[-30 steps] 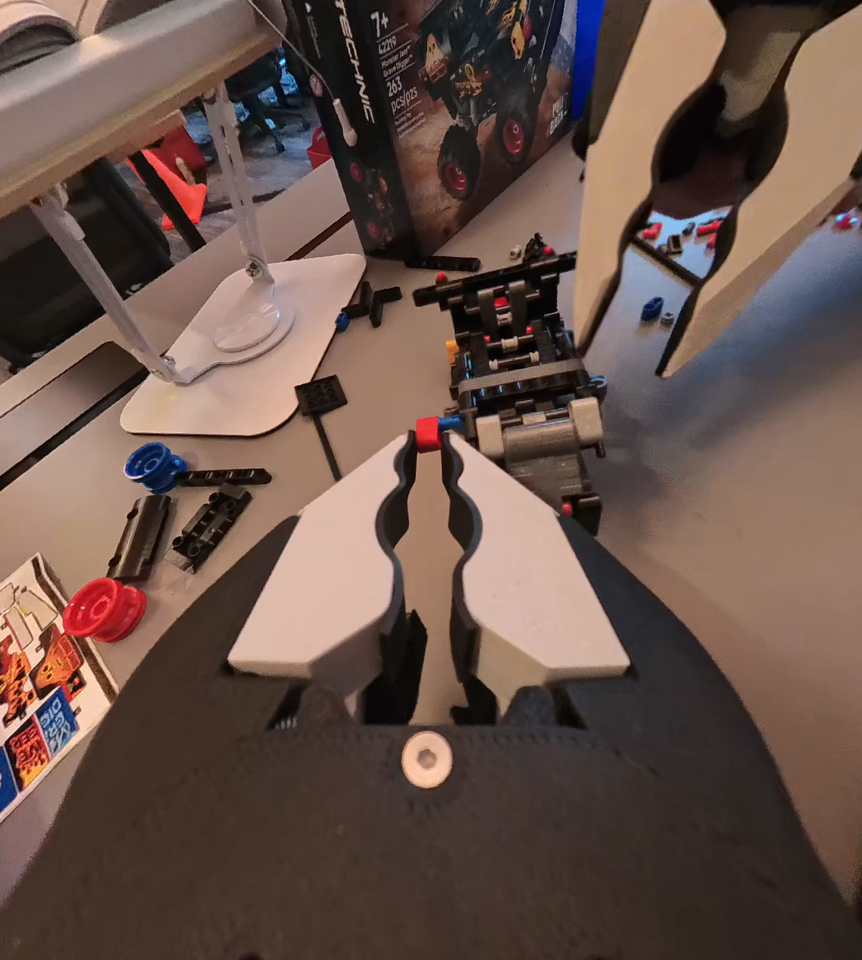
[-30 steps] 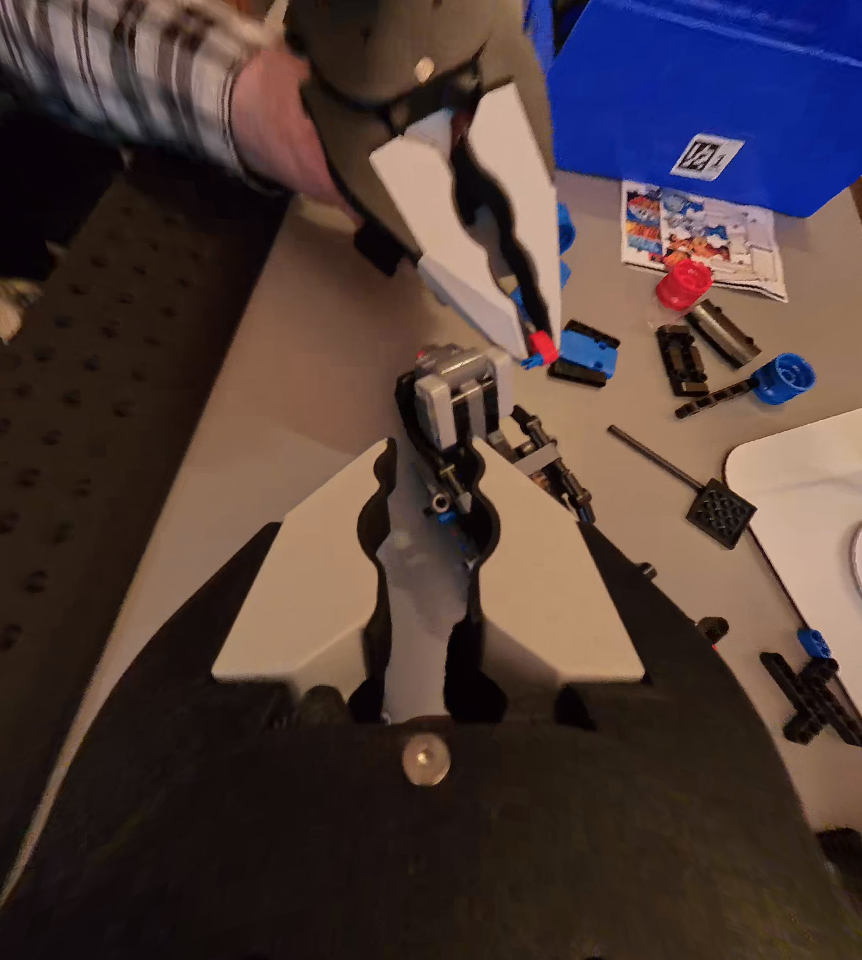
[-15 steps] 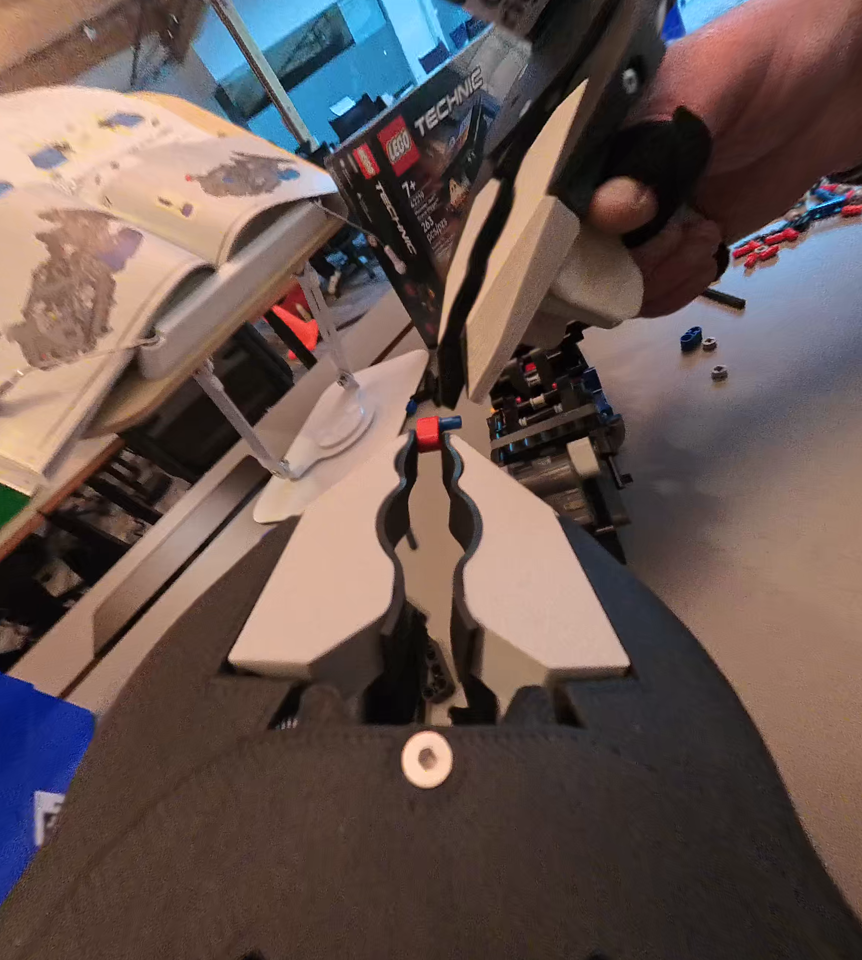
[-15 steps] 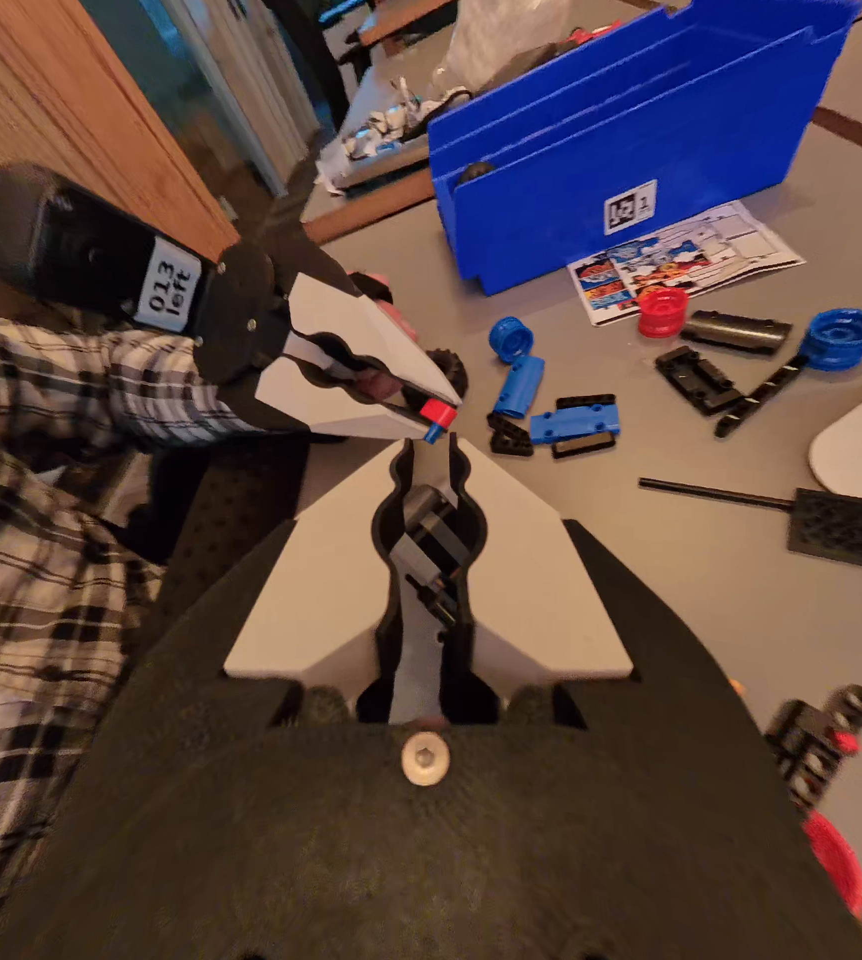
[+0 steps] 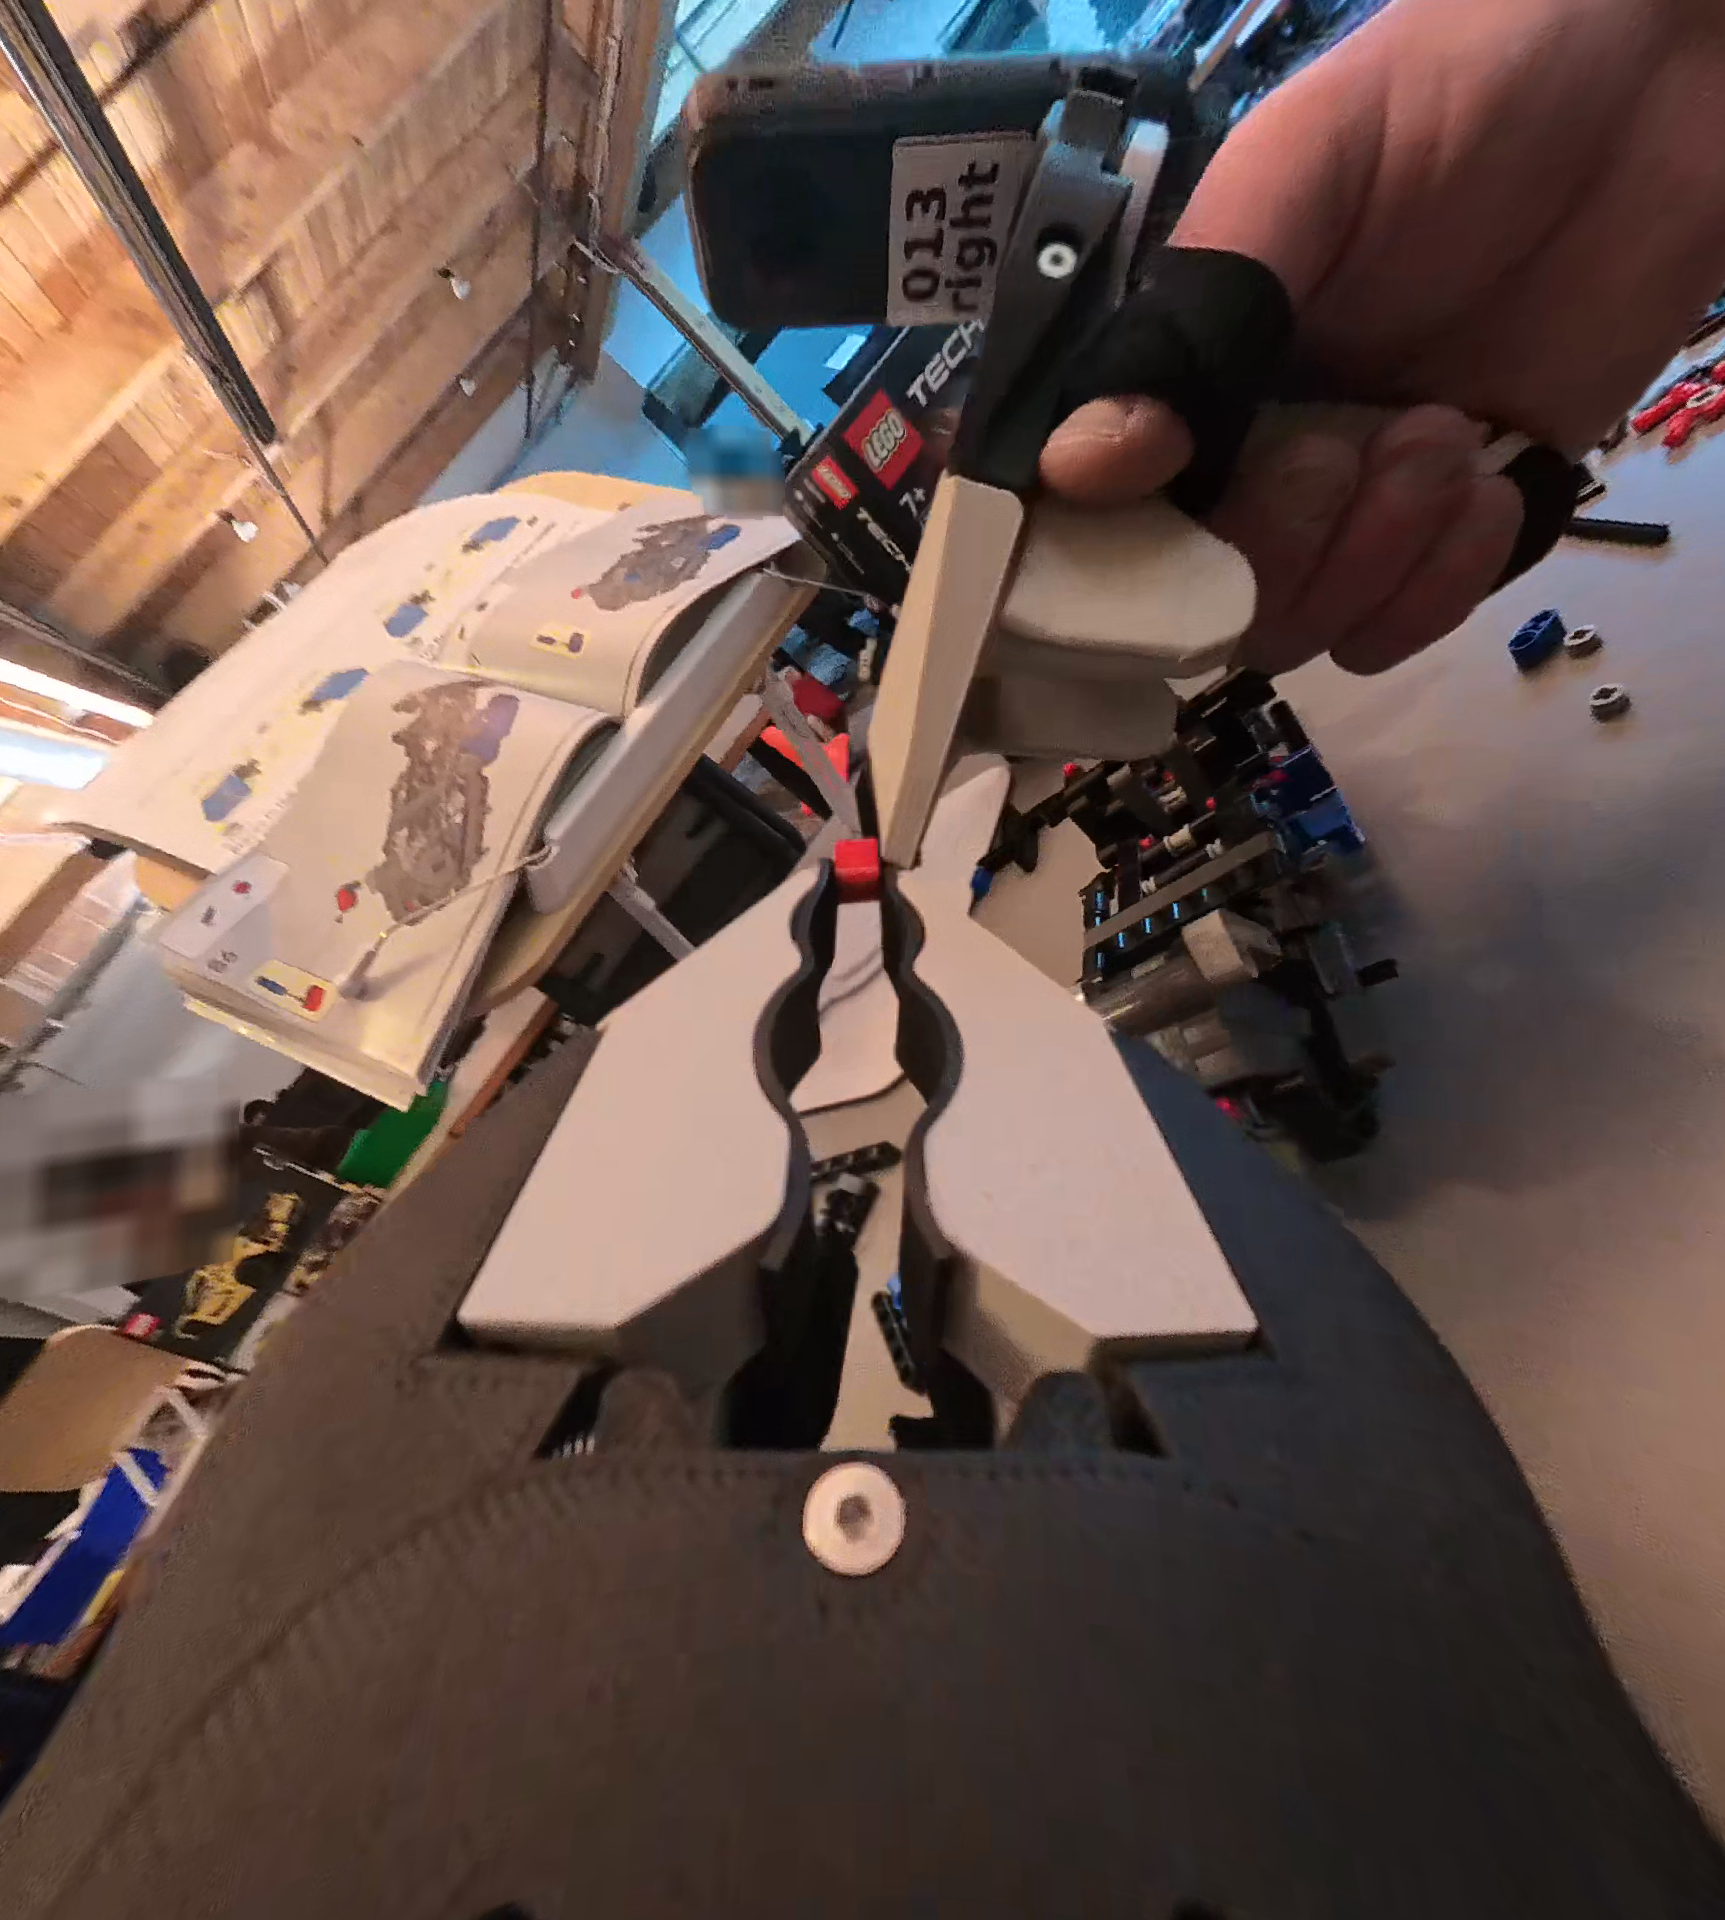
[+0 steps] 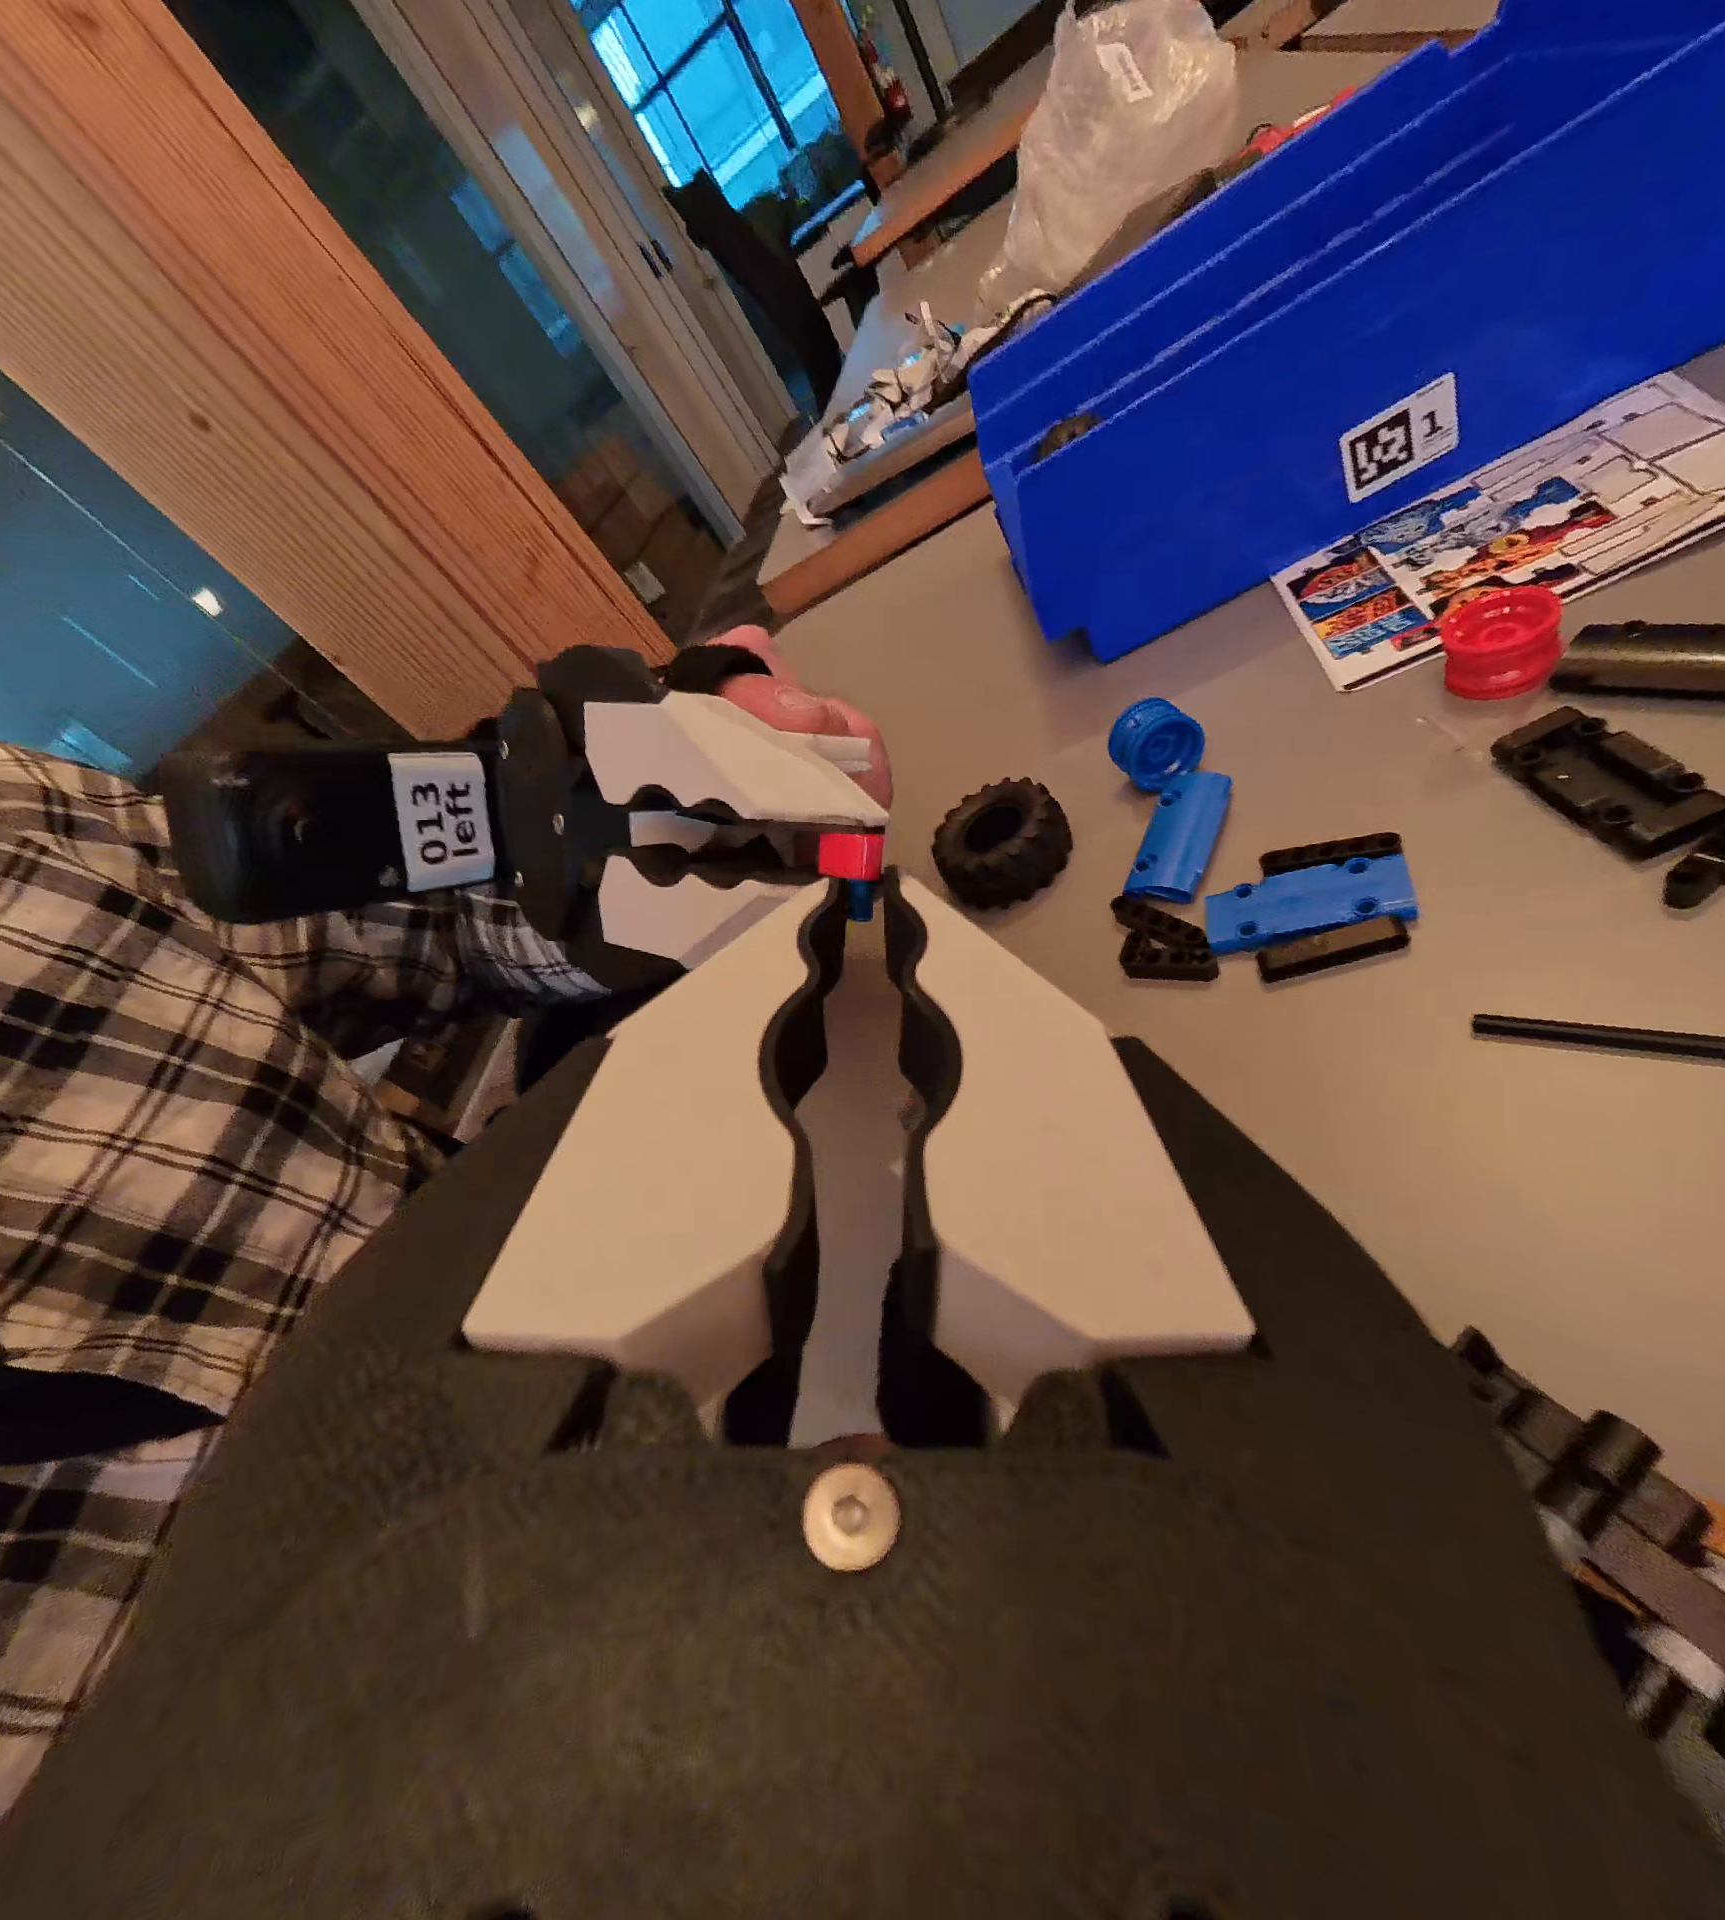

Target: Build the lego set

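Right at my left gripper's [image 5: 856, 883] tips sits the red-and-blue pin [image 6: 850, 864], clamped; my right gripper [image 6: 863, 902] closes around its blue end. Tiny, light, slick, so I'd grip the blue stub squarely.

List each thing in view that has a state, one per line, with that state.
left gripper: shut on red piece
red piece: held in the air, blue pin sticking out below
right gripper: tips around the blue pin, grip unclear
instruction booklet: open on a stand
black chassis: part-built, on the table
blue bin: open top
black tyre: loose, no rim
red rim: loose, on its side
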`<state>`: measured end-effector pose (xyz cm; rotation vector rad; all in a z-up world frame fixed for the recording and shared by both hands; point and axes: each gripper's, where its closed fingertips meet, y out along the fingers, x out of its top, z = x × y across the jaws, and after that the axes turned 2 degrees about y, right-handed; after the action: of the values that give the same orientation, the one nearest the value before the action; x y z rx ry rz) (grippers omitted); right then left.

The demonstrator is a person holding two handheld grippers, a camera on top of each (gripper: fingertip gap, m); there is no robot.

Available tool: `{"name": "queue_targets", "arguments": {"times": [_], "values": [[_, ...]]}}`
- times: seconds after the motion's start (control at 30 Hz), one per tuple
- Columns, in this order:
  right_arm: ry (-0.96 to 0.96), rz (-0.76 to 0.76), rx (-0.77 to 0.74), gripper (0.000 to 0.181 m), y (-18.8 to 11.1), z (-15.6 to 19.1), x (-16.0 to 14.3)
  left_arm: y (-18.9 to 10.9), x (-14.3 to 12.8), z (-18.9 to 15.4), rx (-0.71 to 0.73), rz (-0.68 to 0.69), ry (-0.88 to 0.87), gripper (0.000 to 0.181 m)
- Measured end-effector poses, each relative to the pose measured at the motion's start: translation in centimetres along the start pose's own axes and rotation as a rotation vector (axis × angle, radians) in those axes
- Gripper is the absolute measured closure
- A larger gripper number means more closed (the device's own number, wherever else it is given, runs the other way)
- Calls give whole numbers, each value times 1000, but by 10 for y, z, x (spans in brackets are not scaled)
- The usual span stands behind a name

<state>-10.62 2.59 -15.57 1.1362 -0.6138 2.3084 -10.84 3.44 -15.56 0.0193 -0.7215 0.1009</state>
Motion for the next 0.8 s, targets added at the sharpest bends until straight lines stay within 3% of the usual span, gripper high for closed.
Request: {"name": "queue_targets", "arguments": {"times": [0.17,0.3,0.5,0.57,0.8], "values": [[-80,-9,-30,179,-4,1,2,-1,2,-1,-23,-16,-21,173],[-250,8,-130,179,-9,-2,6,-4,4,0,-154,-62,-260,161],[-490,70,-258,178,-5,-3,4,-4,5,2,-355,-117,-629,168],[-555,93,-284,179,-2,-3,2,-4,6,-7,-436,-114,-694,169],[-647,123,-339,179,1,-5,-1,-3,1,-10,-498,-112,-789,176]]}}
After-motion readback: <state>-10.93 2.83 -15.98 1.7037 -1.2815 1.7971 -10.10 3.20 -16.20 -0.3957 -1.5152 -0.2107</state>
